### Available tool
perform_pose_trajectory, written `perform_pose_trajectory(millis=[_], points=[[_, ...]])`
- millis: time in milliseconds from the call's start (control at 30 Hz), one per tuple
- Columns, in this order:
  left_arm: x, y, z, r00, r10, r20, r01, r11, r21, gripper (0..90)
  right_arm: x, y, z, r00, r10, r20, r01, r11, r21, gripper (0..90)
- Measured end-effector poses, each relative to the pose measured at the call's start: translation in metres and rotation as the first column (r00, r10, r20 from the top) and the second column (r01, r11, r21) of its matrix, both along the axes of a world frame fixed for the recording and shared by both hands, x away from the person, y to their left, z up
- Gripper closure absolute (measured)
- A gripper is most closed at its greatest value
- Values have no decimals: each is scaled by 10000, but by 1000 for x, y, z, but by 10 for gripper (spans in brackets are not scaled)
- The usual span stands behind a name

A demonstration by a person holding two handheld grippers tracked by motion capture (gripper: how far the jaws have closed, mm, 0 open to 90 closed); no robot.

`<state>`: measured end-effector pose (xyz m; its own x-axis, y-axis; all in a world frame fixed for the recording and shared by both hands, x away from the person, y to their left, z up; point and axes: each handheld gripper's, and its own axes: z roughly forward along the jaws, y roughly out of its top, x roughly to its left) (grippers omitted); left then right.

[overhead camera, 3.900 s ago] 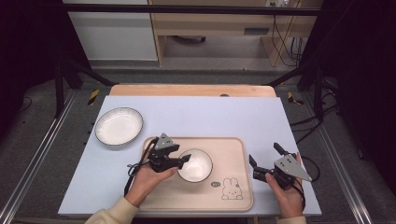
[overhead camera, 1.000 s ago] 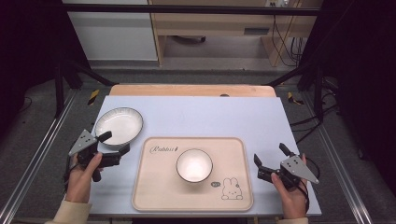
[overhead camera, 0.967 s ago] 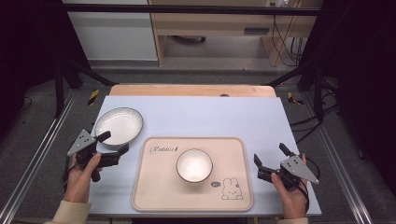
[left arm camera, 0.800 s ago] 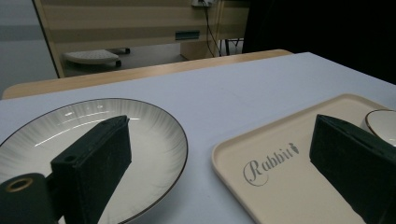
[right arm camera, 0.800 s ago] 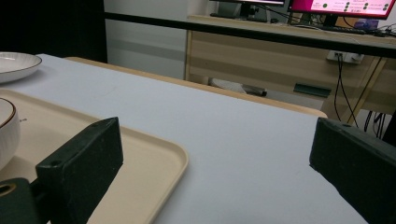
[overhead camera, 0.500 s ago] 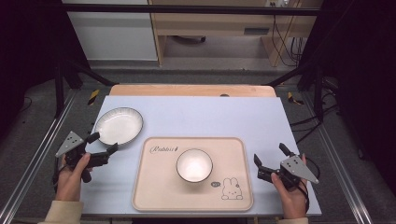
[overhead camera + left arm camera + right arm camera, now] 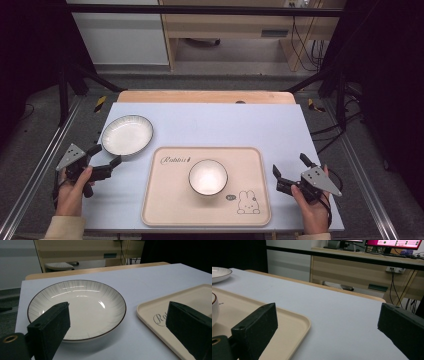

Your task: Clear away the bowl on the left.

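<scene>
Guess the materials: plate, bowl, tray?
Plate: looks like glazed ceramic; glossy white with sharp light streaks, fine radial ribbing, thin dark rim line.
Bowl: probably the same glazed ceramic; white, shiny inside, dark rim.
Tray: likely plastic or melamine; matte beige, moulded rounded lip, printed script and a rabbit. Could be coated wood; the look leaves it open.

The beige tray (image 7: 165, 200) bore a cursive word along its far edge, which seemed to read "Rabbits", though the script was too small to be sure. In the left gripper view only its first letters, "Ra", showed on the tray's (image 7: 160, 307) near corner. Lettering on the pink monitor screen (image 7: 395, 242) could not be read.
</scene>
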<state>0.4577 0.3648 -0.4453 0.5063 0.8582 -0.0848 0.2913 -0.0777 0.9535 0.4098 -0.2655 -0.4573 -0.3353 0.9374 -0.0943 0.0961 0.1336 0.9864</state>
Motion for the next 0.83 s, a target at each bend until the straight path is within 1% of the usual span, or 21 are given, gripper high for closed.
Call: perform_pose_trajectory(millis=[67, 200, 267, 400, 433, 533, 567, 600, 633, 667, 833], points=[[0, 2, -3, 10000, -14, -80, 15, 10000, 42, 54, 1, -1, -1, 10000, -23, -4, 23, 10000, 17, 29], [1, 5, -7, 9997, 44, -233, -45, 10000, -44, 54, 2, -3, -2, 9999, -52, -88, 52, 10000, 20, 29], [1, 5, -7, 9997, 46, -253, -48, 10000, -65, 54, 2, -3, -2, 10000, -52, -78, 52, 10000, 27, 29], [1, 3, -9, 9993, -34, -364, 33, 10000, -27, 55, 4, -4, -4, 9997, -45, -223, 45, 10000, -13, 30], [1, 1, -9, 9990, -134, -431, 137, 9999, 68, 55, 4, -5, -5, 9994, -61, -343, 61, 10000, -13, 30], [1, -1, -10, 9987, -264, -446, 273, 9995, 186, 56, 5, -5, -5, 9990, -66, -443, 66, 10000, -13, 30], [1, -4, -9, 9981, -424, -450, 434, 9988, 233, 56, 5, -5, -6, 9990, -56, -449, 56, 10000, -3, 30], [1, -4, -9, 9981, -424, -450, 434, 9988, 233, 56, 5, -5, -6, 9990, -56, -449, 56, 10000, -3, 30], [2, -7, -9, 9971, -578, -504, 590, 9980, 231, 56, 5, -5, -6, 9989, -47, -461, 47, 10000, -17, 30], [2, -7, -9, 9971, -578, -504, 590, 9980, 231, 56, 5, -5, -6, 9989, -42, -470, 41, 10000, -21, 30], [3, -12, -10, 9930, -947, -702, 967, 9950, 257, 57, 5, -5, -6, 9988, -1, -487, 0, 10000, -8, 30]])
